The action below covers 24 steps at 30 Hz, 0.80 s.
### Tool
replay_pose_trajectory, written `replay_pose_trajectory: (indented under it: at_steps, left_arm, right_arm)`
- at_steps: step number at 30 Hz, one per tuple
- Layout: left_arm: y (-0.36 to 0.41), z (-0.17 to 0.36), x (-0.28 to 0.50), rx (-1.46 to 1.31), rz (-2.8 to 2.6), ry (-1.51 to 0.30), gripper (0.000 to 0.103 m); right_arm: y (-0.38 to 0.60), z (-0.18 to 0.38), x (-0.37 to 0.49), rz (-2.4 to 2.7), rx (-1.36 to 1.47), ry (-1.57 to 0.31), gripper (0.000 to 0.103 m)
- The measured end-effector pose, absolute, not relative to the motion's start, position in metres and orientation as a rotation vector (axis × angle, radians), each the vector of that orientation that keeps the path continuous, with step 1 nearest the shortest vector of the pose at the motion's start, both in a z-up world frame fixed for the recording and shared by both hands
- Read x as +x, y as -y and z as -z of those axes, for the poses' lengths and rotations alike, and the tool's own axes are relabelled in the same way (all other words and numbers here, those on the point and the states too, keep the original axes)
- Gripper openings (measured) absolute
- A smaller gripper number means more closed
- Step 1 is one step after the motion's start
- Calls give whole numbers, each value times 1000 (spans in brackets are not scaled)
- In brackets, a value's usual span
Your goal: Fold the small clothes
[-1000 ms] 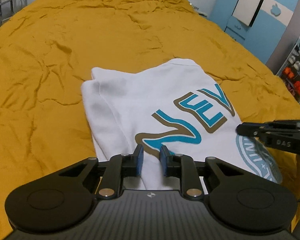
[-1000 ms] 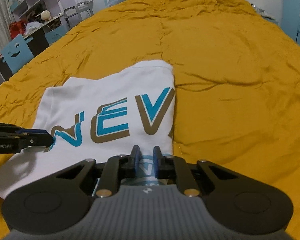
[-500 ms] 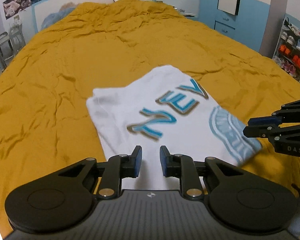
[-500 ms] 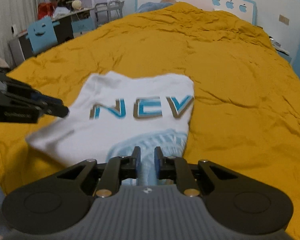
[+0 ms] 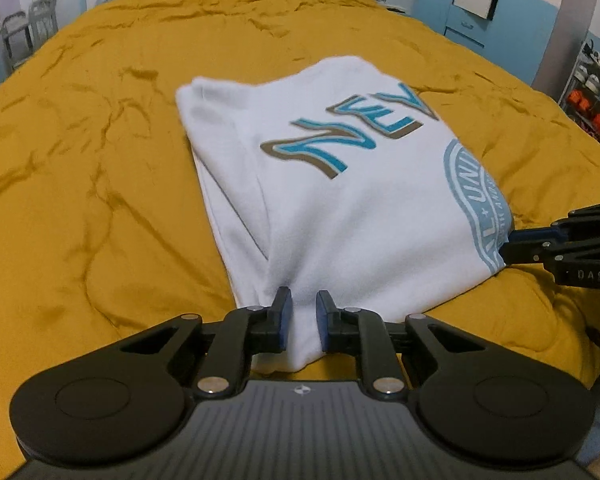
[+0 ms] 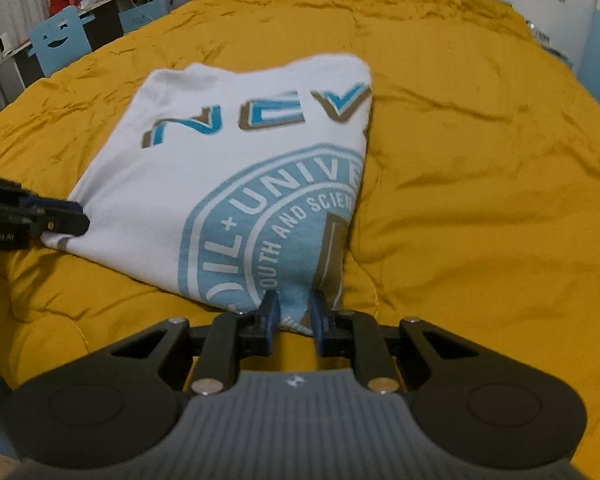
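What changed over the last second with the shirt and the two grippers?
Both grippers lifted and drew back: the left gripper and right gripper now hold the white T-shirt's near edge raised. Its far part stayed on the yellow bedspread, still folded.

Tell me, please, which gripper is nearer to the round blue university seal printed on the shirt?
Right. The right gripper pinches the white shirt directly on the seal; the left gripper holds the plain white corner, away from the seal.
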<state>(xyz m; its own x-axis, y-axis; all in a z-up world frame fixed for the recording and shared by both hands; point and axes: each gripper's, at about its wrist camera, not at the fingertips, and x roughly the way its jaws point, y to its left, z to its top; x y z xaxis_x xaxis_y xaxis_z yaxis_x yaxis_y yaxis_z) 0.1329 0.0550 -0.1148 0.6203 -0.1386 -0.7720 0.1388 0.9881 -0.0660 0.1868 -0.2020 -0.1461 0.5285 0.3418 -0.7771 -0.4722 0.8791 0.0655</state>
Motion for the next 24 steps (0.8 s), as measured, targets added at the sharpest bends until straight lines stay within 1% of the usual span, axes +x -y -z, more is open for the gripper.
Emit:
replay_pose_trajectory:
  at_steps: [6, 9, 12, 14, 15, 18, 20, 21, 22, 23, 24]
  left_arm:
    - [-59, 106, 138, -20, 169, -904, 20]
    - [-64, 88, 139, -55, 175, -908, 20]
    - [-68, 63, 134, -49, 166, -846, 23]
    - [-68, 44, 132, -23, 140, -790, 31]
    - [-68, 35, 131, -6, 122, -768, 32]
    - [-62, 10, 131, 56, 43, -712, 39]
    - [-56, -6, 126, 90, 10, -643, 53]
    - [-52, -12, 122, 109, 5, -604, 57]
    - [-47, -18, 117, 132, -1, -563, 67]
    - [-42, -23, 114, 153, -4, -533, 76]
    - [-36, -28, 109, 174, -7, -501, 80]
  right_arm:
    - [202, 147, 200, -490, -135, -938, 11]
    - [200, 131, 202, -512, -176, -954, 11]
    - [202, 106, 200, -536, -185, -930, 13]
    - [205, 87, 198, -545, -182, -888, 17]
    - [205, 77, 197, -543, -178, -864, 19]
    - [205, 49, 194, -531, -173, -791, 23]
    - [206, 31, 190, -527, -154, -740, 39]
    - [206, 22, 188, -528, -140, -714, 41]
    - [206, 15, 184, -529, -129, -694, 44]
    - [205, 9, 180, -528, -121, -672, 49]
    - [204, 3, 176, -527, -117, -656, 52]
